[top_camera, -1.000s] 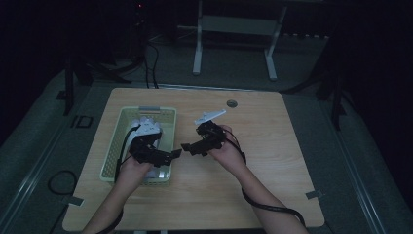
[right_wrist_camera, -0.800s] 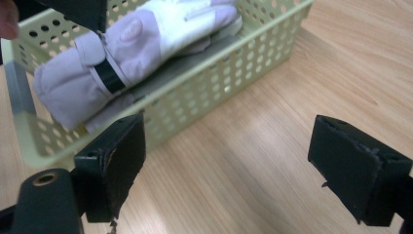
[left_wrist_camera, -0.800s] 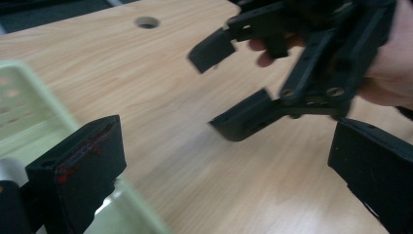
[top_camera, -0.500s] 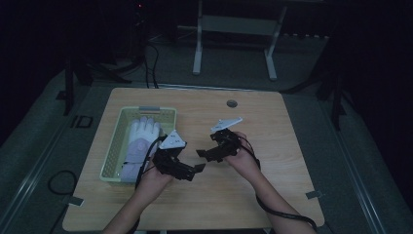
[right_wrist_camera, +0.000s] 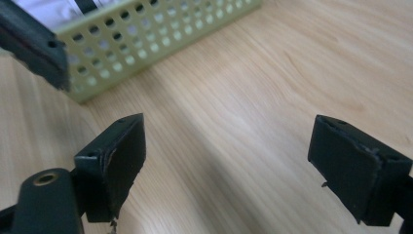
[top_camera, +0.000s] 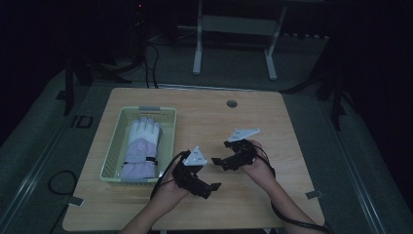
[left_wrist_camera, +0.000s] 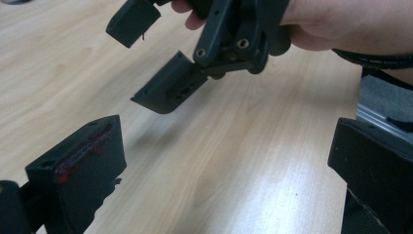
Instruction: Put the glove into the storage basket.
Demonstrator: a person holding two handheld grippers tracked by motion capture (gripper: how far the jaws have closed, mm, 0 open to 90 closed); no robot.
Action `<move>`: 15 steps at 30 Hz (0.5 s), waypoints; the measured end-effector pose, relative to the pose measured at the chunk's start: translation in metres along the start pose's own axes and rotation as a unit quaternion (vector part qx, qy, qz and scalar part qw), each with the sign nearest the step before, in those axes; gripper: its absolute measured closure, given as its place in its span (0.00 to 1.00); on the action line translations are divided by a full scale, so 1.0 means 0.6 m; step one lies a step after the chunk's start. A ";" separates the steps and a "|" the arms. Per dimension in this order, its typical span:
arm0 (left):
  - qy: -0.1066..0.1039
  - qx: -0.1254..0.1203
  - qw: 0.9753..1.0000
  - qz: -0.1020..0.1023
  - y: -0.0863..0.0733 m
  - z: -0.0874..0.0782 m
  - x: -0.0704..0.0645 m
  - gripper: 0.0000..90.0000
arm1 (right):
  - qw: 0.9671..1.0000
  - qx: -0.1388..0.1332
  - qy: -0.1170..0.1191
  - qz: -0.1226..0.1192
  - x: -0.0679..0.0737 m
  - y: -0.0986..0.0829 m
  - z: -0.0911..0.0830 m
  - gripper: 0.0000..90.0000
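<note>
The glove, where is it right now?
In the high view, the glove lies inside the green basket on the left side of the table, just left of the left tongs.

A dim lab or test room: one bare wooden table [top_camera: 272, 122] on grey carpet, a metal stand [top_camera: 234, 36] behind, cables [top_camera: 151, 58] trailing across the floor.

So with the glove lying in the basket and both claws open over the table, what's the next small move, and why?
Probably draw both hands back toward the table's near edge. The glove lies wholly inside the green basket, and the left claw and right claw are open, holding nothing, over bare wood.
</note>
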State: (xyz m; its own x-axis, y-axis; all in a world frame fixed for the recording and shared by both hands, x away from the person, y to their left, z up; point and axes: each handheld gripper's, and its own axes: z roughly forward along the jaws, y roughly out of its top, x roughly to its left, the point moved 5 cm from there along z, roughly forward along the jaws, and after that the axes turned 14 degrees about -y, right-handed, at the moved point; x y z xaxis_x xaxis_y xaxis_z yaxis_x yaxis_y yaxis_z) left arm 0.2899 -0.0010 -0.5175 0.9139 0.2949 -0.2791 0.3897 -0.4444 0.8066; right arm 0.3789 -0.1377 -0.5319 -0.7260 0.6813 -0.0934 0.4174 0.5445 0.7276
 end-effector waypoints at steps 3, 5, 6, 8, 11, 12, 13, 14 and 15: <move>-0.008 0.002 1.000 0.006 -0.004 0.013 -0.007 0.01 | 1.000 0.001 0.001 0.003 -0.007 -0.016 -0.004 0.15; -0.012 0.005 1.000 0.008 -0.007 0.021 -0.010 0.01 | 1.000 -0.001 0.004 0.005 -0.010 -0.026 -0.006 0.15; -0.013 0.005 1.000 0.008 -0.009 0.025 -0.011 0.01 | 1.000 -0.003 0.003 0.005 -0.012 -0.032 -0.007 0.15; -0.022 0.004 1.000 0.008 -0.013 0.032 -0.012 0.01 | 1.000 -0.006 0.006 0.006 -0.015 -0.042 -0.009 0.15; -0.028 0.005 1.000 0.009 -0.018 0.041 -0.013 0.01 | 1.000 -0.011 0.004 0.005 -0.020 -0.055 -0.011 0.15; -0.031 0.006 0.999 0.007 -0.021 0.046 -0.013 0.01 | 1.000 -0.013 0.005 0.004 -0.021 -0.058 -0.012 0.15; -0.034 0.008 0.999 0.008 -0.023 0.050 -0.013 0.01 | 1.000 -0.014 0.003 0.006 -0.023 -0.062 -0.013 0.15; -0.034 0.008 0.999 0.008 -0.023 0.050 -0.013 0.01 | 1.000 -0.014 0.003 0.006 -0.023 -0.062 -0.013 0.15; -0.043 0.010 0.999 0.010 -0.027 0.059 -0.015 0.01 | 1.000 -0.016 0.005 0.009 -0.025 -0.069 -0.014 0.15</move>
State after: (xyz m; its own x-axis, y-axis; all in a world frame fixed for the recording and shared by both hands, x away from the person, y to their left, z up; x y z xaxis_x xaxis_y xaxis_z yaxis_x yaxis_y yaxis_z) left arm 0.2795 -0.0265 -0.5466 0.9274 0.2123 -0.3081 0.3732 -0.4661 0.8022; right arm 0.3677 -0.1747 -0.5550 -0.7243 0.6856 -0.0730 0.4133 0.5165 0.7499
